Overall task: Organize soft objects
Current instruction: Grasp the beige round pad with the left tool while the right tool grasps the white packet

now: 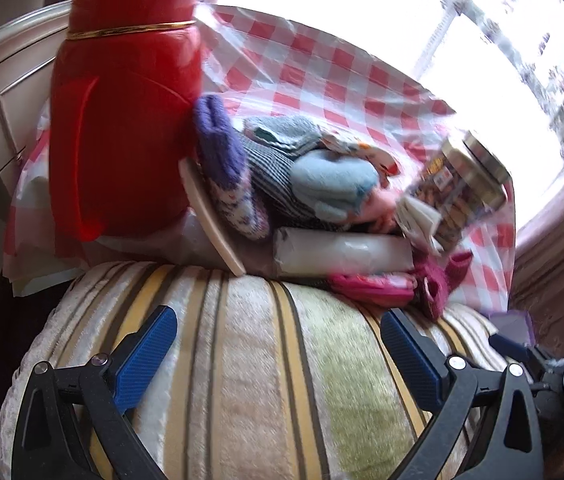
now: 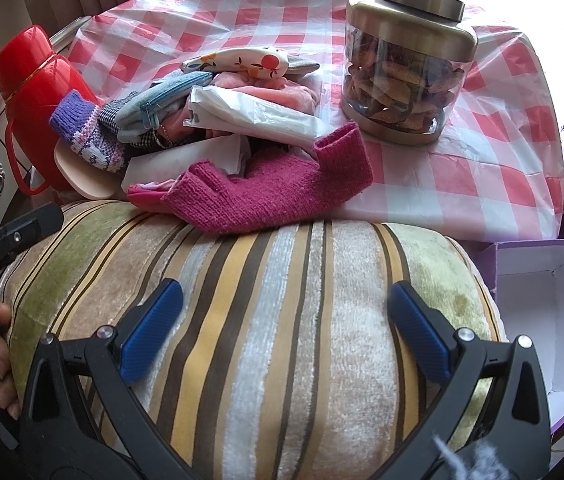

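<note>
Fingers: left gripper [image 1: 278, 344] and right gripper [image 2: 285, 320] both spread wide, empty.
Striped velvet cushion [image 2: 266, 320]: directly under both.
Magenta knitted sock [image 2: 274, 196]: just ahead, lying crosswise; right nearer.

Left gripper [image 1: 280, 344]: black frame, ribbed blue pads [image 1: 146, 354], silver screws.
Right gripper [image 2: 285, 320]: the same black, blue and silver.

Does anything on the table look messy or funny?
Yes. The soft things sit in a jumbled heap instead of sorted, and the pink knitted sock flops off the checked tablecloth onto the striped cushion.
</note>
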Available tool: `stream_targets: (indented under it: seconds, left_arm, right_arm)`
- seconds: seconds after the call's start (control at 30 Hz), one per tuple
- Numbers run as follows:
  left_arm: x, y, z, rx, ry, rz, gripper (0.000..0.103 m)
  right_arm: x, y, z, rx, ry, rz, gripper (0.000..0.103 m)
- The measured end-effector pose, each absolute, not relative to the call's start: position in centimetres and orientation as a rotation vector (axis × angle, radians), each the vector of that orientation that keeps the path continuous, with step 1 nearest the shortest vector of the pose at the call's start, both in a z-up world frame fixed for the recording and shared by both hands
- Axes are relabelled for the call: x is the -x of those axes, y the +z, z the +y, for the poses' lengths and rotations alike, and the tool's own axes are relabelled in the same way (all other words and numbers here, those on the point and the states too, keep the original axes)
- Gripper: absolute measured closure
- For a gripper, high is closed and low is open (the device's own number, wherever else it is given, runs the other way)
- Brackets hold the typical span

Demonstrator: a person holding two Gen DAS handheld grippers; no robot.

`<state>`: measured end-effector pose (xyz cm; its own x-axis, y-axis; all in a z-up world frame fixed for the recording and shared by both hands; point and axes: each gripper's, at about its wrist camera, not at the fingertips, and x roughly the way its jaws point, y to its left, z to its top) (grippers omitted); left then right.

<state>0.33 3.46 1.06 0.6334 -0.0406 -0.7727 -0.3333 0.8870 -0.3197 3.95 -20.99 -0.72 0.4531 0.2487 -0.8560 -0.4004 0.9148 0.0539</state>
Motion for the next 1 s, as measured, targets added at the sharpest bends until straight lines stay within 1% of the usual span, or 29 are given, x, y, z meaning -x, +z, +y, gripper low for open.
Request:
stream_targets:
  seconds: [0.1,0.17,0.23,0.27,0.3,0.37,0.4,0.47,0.5,0.6,0.67,0.77,0.8,0.9,0.93,1.0]
  left_arm:
    - [-1.3,0.7,5.6,0.537,0.223,0.893,0.004]
    - [-2.3,0.1,6.5,0.552,0.249,0.929,0.013]
    - [-3.5,-0.5,7.3,0.555,0.267,0.966,0.021]
    - [-4.1,-0.7,7.6,0.547,0.275,0.982,0.026]
    - [-4.8,-1.0,7.8,0.533,0.287,1.0,0.03]
    - [-5.8,-1.4,8.2,0.513,0.307,1.024,0.042]
    - [-6.3,-1.7,8.5,0.502,0.318,1.036,0.046]
    - [-6.9,-2.2,8.9,0.497,0.333,1.053,0.059]
    - [-7.2,-2.3,9.0,0.5,0.328,1.054,0.061]
    - [-7.8,-2.5,8.6,0.477,0.315,1.054,0.07]
    - [-8.3,-2.3,8.1,0.46,0.301,1.05,0.08]
    - [-8.5,-2.2,7.5,0.444,0.286,1.039,0.088]
    - [-8.5,-2.1,7.4,0.443,0.283,1.034,0.089]
    - [-8.4,-1.8,7.0,0.444,0.279,1.018,0.09]
    - [-8.2,-1.7,6.6,0.443,0.278,1.01,0.09]
    - [-7.5,-1.3,6.5,0.441,0.279,0.987,0.092]
  right_arm:
    - [-4.9,-0.7,-20.9,0.161,0.443,1.071,0.0]
    - [-5.7,-0.3,-21.1,0.122,0.5,1.071,0.0]
    - [-6.4,0.0,-21.1,0.088,0.547,1.069,0.0]
    - [-6.9,0.1,-21.0,0.086,0.57,1.072,0.0]
    - [-7.4,0.3,-20.7,0.103,0.589,1.067,0.0]
    - [-8.5,0.6,-20.0,0.162,0.596,1.043,0.0]
    - [-9.1,0.7,-19.7,0.179,0.593,1.037,0.0]
    - [-10.5,0.8,-19.3,0.184,0.604,1.037,0.0]
    - [-11.1,0.8,-19.0,0.199,0.612,1.042,0.0]
    - [-12.8,0.5,-17.9,0.3,0.611,1.029,0.0]
    - [-13.5,0.2,-17.1,0.331,0.633,1.025,0.002]
    - [-14.2,-0.4,-16.0,0.408,0.64,1.011,0.005]
    - [-14.4,-0.5,-15.7,0.428,0.641,0.998,0.005]
    - [-14.6,-0.6,-14.6,0.483,0.66,0.959,0.014]
    - [-14.7,-0.8,-14.1,0.504,0.668,0.951,0.021]
    - [-14.8,-1.1,-13.4,0.543,0.675,0.932,0.038]
